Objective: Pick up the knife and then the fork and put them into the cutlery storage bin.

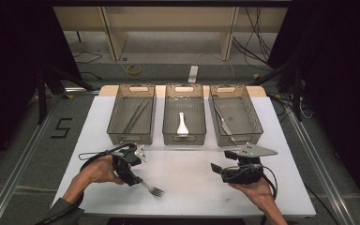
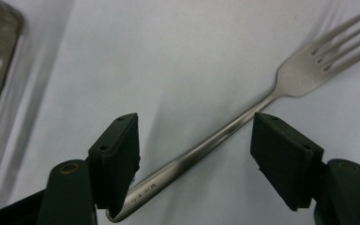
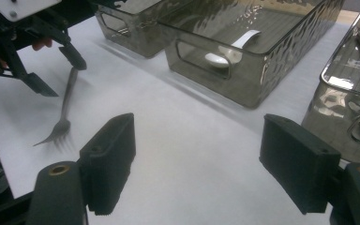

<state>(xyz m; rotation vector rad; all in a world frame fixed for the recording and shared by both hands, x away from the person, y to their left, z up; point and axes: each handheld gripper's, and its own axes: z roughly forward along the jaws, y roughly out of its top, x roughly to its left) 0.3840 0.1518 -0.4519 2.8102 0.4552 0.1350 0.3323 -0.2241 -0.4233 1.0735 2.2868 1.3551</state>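
A metal fork [image 1: 152,188] lies on the white table top, tines toward the near right. My left gripper [image 1: 133,180] hangs over its handle with the jaws apart. In the left gripper view the fork [image 2: 300,77] runs slanting between the two black pads; the handle's end lies against the left pad [image 2: 117,154], while the right pad [image 2: 281,154] stands off it. My right gripper [image 1: 215,168] is open over bare table at the near right, with nothing between its jaws. From the right gripper view [image 3: 197,154] I see the fork [image 3: 63,112] under the left gripper [image 3: 56,70].
Three smoky see-through bins stand in a row at the back of the table top [image 1: 192,164]. The left bin [image 1: 131,138] holds thin metal sticks, the middle bin [image 1: 184,139] a white spoon [image 1: 182,124], the right bin [image 1: 236,138] a knife [image 1: 225,124].
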